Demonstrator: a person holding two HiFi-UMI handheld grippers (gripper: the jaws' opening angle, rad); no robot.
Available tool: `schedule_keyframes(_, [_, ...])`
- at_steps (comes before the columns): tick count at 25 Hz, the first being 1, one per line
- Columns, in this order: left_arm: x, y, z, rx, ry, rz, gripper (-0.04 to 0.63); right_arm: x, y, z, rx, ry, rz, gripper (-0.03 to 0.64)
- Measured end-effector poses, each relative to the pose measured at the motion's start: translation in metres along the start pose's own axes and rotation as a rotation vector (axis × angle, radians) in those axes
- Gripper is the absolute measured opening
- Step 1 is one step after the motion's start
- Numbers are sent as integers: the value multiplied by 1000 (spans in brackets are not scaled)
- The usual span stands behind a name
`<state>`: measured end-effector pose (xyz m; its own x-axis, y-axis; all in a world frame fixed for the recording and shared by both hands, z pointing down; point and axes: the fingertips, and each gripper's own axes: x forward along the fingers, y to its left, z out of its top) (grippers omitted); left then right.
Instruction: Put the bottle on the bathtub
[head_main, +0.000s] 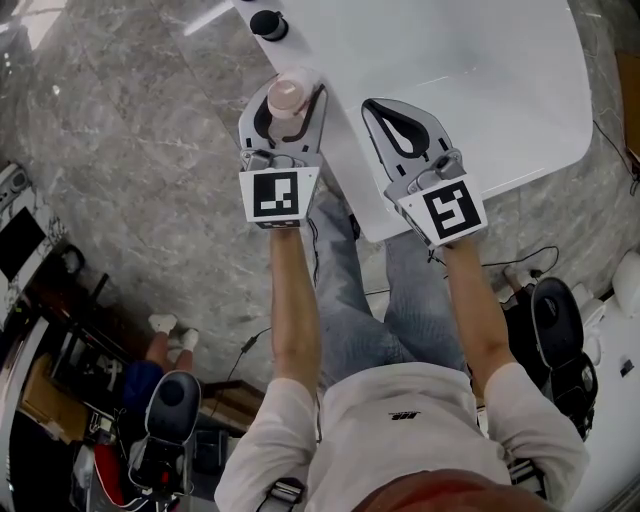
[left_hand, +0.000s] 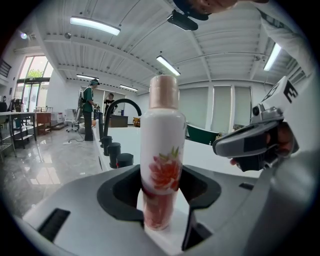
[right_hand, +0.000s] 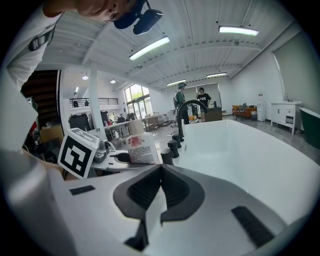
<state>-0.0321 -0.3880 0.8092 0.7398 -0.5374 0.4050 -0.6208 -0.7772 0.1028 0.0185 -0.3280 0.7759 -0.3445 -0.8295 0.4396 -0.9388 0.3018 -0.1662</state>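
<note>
The person's left tool is pinching a white cylindrical plastic bottle with a red flower print and a pale pink cap. Its black pads are closing on the lower body, and the cap is pointing straight up. The right tool is hanging just beside it over the glossy white bathtub, jaws pressed together with nothing between them.

In the head view the bottle is sitting over the tub's flat rim, right at its outer edge. The grey marble floor is lying just to the left, and the round black tap knobs are standing farther along the same rim. No view is showing whether the base is touching the rim.

The next move is probably turning on one relation: the rim is lying directly beneath an upright bottle. A straight lowering by the left hand, then spreading the jaws, looks like enough. The right hand is looking unneeded. With the bottle so near the edge, nudging it inward first would be lessening the risk of a topple.
</note>
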Motion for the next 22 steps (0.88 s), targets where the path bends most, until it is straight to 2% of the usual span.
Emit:
schedule_keyframes(4, [2, -1, -7, 8, 21, 5, 222, 0, -2, -4, 5, 3, -3, -6])
schedule_keyframes(22, [2, -7, -12, -14, -14, -15, 238, 0, 5, -14, 10, 15, -1, -5])
